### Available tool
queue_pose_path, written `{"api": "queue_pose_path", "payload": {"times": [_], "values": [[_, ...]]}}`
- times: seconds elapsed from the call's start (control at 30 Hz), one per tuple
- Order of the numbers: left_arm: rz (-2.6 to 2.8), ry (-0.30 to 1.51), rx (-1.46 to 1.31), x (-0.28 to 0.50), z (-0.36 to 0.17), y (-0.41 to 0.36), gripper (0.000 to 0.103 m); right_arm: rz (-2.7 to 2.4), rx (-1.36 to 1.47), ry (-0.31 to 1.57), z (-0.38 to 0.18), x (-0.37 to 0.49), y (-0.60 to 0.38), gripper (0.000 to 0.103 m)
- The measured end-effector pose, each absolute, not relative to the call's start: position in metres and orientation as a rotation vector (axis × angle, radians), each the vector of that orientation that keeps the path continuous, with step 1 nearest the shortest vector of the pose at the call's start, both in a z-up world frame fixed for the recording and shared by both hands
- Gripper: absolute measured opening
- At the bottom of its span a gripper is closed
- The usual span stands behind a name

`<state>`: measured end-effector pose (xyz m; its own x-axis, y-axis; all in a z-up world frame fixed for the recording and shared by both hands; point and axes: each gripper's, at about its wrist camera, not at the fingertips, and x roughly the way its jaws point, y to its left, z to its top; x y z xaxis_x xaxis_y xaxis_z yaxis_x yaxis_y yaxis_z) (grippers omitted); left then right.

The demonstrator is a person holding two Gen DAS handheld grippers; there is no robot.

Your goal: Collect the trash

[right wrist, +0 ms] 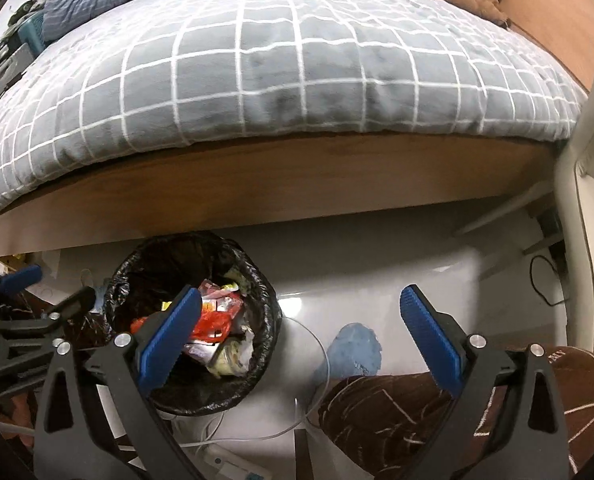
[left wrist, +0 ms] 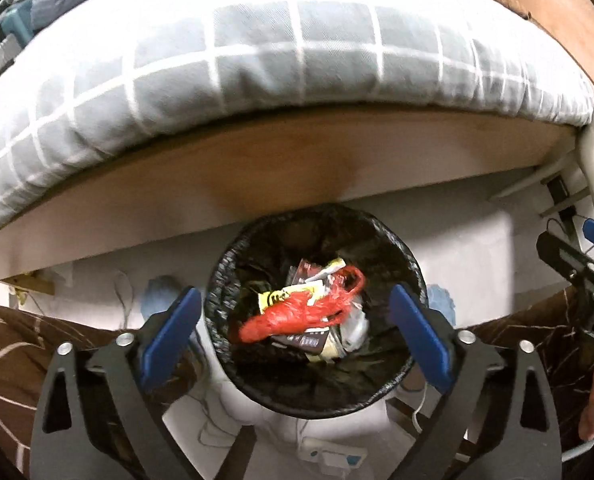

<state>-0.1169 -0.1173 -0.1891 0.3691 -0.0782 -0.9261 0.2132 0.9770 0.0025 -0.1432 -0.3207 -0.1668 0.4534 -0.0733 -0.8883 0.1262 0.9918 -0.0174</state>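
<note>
Beside the bed [left wrist: 257,60], both the left gripper [left wrist: 293,316] and right gripper [right wrist: 301,320] gape empty over the bin [left wrist: 411,276], whose red bag [left wrist: 309,312] looks light, floppy, best pinched at its bunched middle.

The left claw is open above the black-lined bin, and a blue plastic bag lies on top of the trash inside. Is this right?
Not fully. The bag on top of the trash is red, not blue, as the left wrist view shows. The left claw is indeed open above the black-lined bin.

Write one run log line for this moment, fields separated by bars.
left gripper: jaws open, empty | over trash bin | red plastic bag in bin | right gripper: jaws open, empty
</note>
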Motion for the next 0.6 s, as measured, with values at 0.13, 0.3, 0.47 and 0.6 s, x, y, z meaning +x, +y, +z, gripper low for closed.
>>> {"api": "queue_pose_path", "payload": {"times": [0.13, 0.3, 0.47, 0.6], "values": [[-0.154, 1.12, 0.102, -0.118, -0.162, -0.098, 0.097, -0.098, 0.027, 1.056, -0.148, -0.143, -0.305, 0.095], [-0.121, 1.033, 0.086, -0.13, -0.111, -0.08, 0.097, -0.08, -0.021, 0.976, -0.111, -0.147, -0.287, 0.095], [-0.113, 0.961, 0.082, -0.146, -0.074, -0.071, 0.097, -0.058, -0.027, 0.896, -0.072, -0.156, -0.275, 0.095], [-0.114, 0.908, 0.054, -0.162, -0.051, -0.066, 0.097, -0.038, -0.011, 0.841, -0.046, -0.167, -0.269, 0.095]]}}
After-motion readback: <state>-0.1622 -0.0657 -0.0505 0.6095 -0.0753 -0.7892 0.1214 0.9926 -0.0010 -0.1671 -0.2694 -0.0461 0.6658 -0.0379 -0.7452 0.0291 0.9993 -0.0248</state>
